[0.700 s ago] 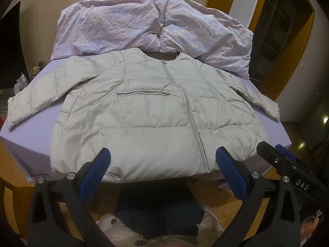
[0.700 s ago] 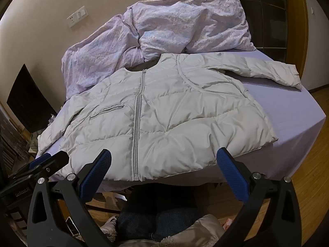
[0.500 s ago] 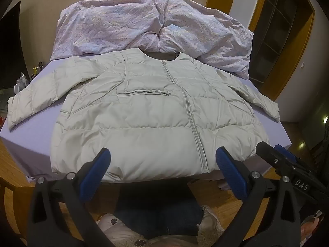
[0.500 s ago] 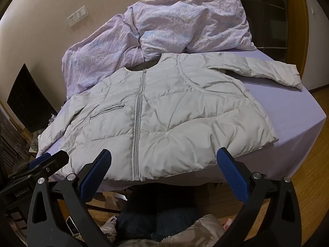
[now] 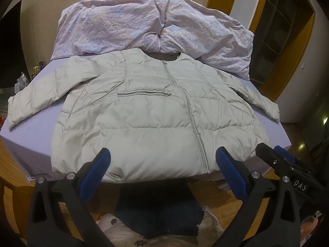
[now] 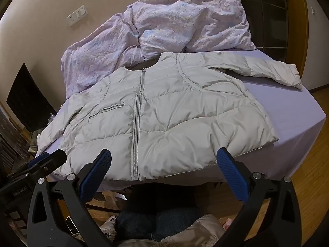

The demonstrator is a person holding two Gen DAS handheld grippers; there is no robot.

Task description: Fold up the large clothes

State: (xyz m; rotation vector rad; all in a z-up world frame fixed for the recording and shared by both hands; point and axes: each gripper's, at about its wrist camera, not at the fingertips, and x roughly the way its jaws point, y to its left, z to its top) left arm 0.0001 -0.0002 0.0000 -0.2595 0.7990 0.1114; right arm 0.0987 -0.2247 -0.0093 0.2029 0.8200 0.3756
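Observation:
A pale grey puffer jacket (image 5: pixel 148 115) lies flat and zipped on a bed with a lilac sheet (image 5: pixel 35 131), both sleeves spread out; its hem hangs at the near edge. It shows in the right wrist view too (image 6: pixel 168 111). My left gripper (image 5: pixel 162 162) is open and empty, held just short of the hem, left of the zip's end. My right gripper (image 6: pixel 164 162) is open and empty, near the hem at the zip's lower end. The right gripper also shows at the right of the left wrist view (image 5: pixel 287 164); the left gripper shows at the left of the right wrist view (image 6: pixel 41 162).
A crumpled lilac patterned duvet (image 5: pixel 152 26) is piled at the head of the bed, behind the jacket's collar. Wooden floor (image 6: pixel 308 175) surrounds the bed. A dark screen (image 6: pixel 26 100) stands left of the bed. The person's legs and slippers (image 5: pixel 160 216) are below the grippers.

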